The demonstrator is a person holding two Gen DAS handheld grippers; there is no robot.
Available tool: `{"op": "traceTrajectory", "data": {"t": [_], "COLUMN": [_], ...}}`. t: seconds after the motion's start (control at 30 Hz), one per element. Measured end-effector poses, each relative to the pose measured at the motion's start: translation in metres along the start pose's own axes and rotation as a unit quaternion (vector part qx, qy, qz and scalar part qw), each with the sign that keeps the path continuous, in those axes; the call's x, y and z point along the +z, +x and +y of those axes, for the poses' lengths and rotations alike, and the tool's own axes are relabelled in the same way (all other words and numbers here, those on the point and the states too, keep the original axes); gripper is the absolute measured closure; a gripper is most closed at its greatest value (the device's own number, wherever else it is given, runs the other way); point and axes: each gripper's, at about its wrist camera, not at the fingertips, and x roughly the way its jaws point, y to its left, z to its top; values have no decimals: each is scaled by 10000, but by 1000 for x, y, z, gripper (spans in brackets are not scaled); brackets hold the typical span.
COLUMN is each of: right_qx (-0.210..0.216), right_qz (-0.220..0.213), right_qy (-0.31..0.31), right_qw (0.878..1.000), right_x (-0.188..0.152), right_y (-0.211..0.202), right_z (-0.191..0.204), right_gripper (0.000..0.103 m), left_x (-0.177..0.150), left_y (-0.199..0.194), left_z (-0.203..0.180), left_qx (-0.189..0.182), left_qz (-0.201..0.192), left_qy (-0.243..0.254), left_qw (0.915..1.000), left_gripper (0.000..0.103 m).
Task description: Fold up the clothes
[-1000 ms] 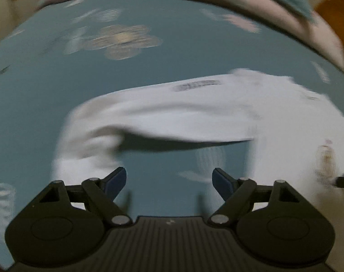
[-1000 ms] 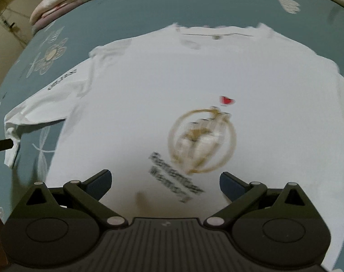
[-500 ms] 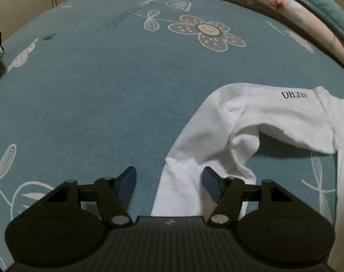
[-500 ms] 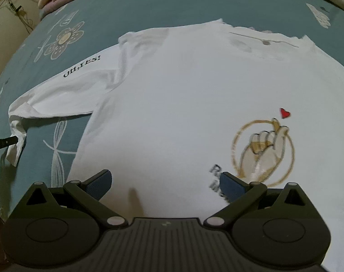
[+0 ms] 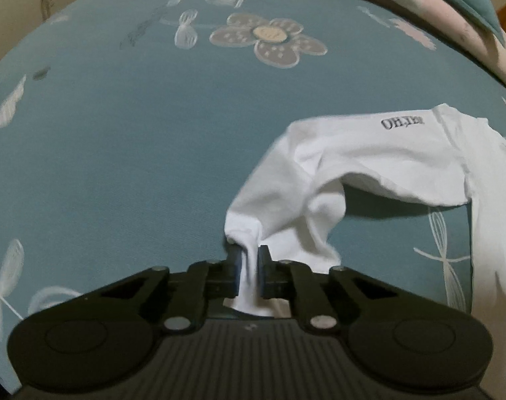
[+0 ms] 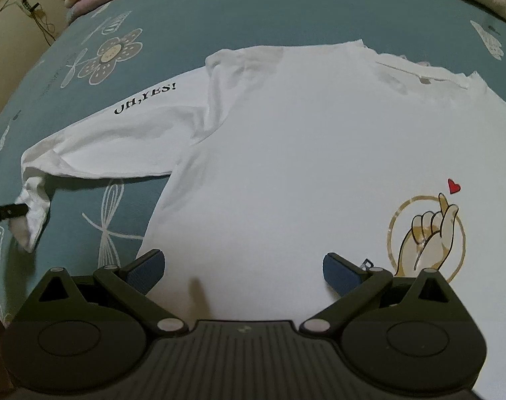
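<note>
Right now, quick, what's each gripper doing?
Left gripper: jaws just closed, shut on the sleeve cuff.
Right gripper: open, holding nothing, over the shirt.

white cloth shirt (image 6: 286,166) (matt), woven bedspread (image 5: 136,150)

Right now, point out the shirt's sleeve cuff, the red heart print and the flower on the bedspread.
sleeve cuff (image 5: 248,250): left wrist view, bunched end between the pads.
red heart print (image 6: 454,186): right wrist view, its middle.
flower (image 5: 269,38): left wrist view, its cream centre.
</note>
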Motion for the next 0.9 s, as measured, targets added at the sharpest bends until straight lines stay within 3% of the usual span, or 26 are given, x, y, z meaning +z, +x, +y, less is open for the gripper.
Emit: {"op": "traceTrajectory", "data": {"t": [0.27,0.4,0.53,0.73,0.9], "right_qx": [-82,-89,-112,-142,-121], "right_qz": [-46,-69,-94,-116,-91], "right_qy": [98,12,-87,-123,-111], "right_qw": [9999,9999,9999,9998,9998], "right_x": [0,1,1,3,4], "right_y": [-2,-3,-4,-4,-4], "right_z": [-3,-3,-2,-7,-9], "right_gripper": [0,0,0,0,0], "left_x": [30,44,46,46,48], "left_y": [-14,-9,-1,2,7], "left_z": [41,58,64,78,75], "left_qx": [548,580,792,959,1061], "left_qz": [63,214,365,476,566], "left_qy": [143,-38,-30,-394,-246], "left_qw": [9984,9981,9962,9935,9924], "left_gripper": [98,98,100,102,102]}}
